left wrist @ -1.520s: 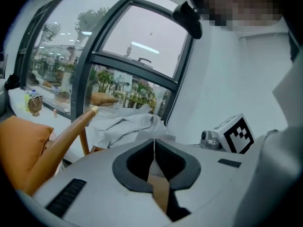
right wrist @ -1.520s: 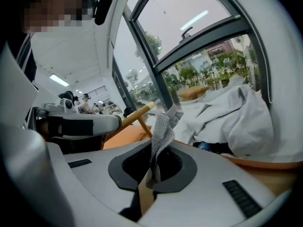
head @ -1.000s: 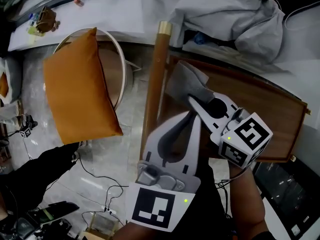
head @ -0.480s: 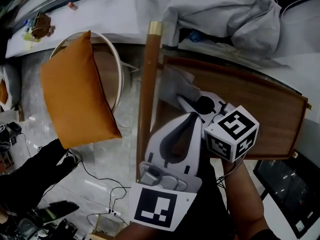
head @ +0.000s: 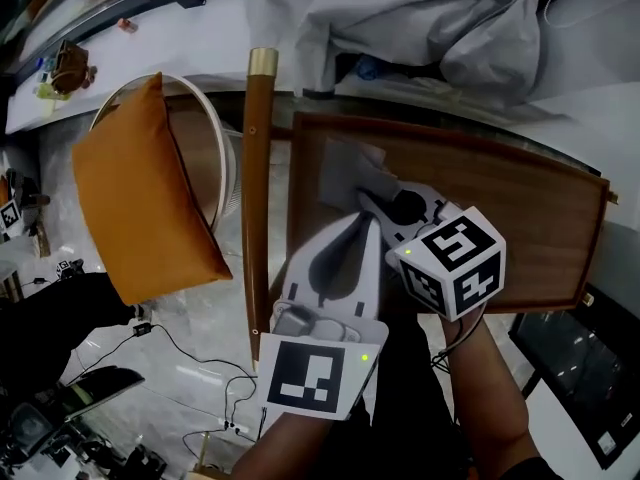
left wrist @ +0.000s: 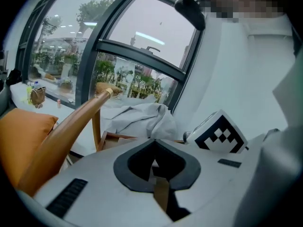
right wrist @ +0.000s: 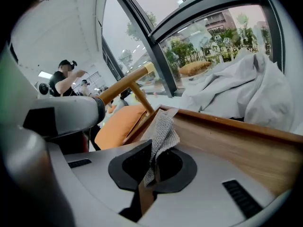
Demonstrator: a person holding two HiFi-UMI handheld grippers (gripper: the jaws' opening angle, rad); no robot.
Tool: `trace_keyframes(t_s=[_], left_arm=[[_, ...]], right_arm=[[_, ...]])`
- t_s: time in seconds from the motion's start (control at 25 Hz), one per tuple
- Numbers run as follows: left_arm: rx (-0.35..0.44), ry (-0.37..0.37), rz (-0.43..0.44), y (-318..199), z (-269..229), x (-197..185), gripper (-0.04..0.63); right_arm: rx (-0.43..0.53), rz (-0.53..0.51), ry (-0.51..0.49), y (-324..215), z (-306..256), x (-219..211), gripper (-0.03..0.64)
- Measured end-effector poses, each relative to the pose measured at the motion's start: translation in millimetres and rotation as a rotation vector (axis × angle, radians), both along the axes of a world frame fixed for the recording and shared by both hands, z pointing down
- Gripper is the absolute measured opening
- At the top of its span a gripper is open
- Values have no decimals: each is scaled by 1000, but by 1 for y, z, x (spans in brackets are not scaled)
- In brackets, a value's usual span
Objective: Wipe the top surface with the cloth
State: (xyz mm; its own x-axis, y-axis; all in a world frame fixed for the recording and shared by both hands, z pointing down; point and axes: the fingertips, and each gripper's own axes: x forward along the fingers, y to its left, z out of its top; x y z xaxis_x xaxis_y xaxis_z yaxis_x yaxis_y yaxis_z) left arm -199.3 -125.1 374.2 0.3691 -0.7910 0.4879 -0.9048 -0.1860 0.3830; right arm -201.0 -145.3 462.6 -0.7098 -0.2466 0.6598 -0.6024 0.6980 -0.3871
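A brown wooden table top [head: 500, 203] with a raised rim fills the middle right of the head view. A grey cloth [head: 352, 171] lies bunched on its left end. My right gripper [head: 376, 200] is shut on the cloth's near edge, and its marker cube is behind it. In the right gripper view the cloth [right wrist: 162, 130] rises from between the jaws of the right gripper [right wrist: 152, 167], with the table top [right wrist: 227, 138] beyond. My left gripper [head: 362, 224] hovers beside it at the near left, shut on nothing. In the left gripper view, the left gripper [left wrist: 154, 162] shows its jaws closed together.
A wooden post with a brass cap [head: 258, 168] stands just left of the table. An orange cushion [head: 135, 203] rests on a round chair further left. A crumpled grey sheet [head: 400, 18] lies beyond the table. Cables [head: 190, 368] trail on the floor. A person [right wrist: 64, 77] stands far off.
Both grippers have shifted left and slightly up in the head view, the right one carrying the cloth along the table's left end. The camera has also moved.
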Motion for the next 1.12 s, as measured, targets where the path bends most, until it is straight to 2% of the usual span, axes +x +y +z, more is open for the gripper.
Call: trace_keyframes(t_s=[0.4,1.12], left_arm=[[-29,-22,80,-9,25,59,11],[-32,-47,245,-24,33,209,11]], right_arm=[[18,88,57,-9,0,75,29],[30,329,129,-14,-9,275,29]])
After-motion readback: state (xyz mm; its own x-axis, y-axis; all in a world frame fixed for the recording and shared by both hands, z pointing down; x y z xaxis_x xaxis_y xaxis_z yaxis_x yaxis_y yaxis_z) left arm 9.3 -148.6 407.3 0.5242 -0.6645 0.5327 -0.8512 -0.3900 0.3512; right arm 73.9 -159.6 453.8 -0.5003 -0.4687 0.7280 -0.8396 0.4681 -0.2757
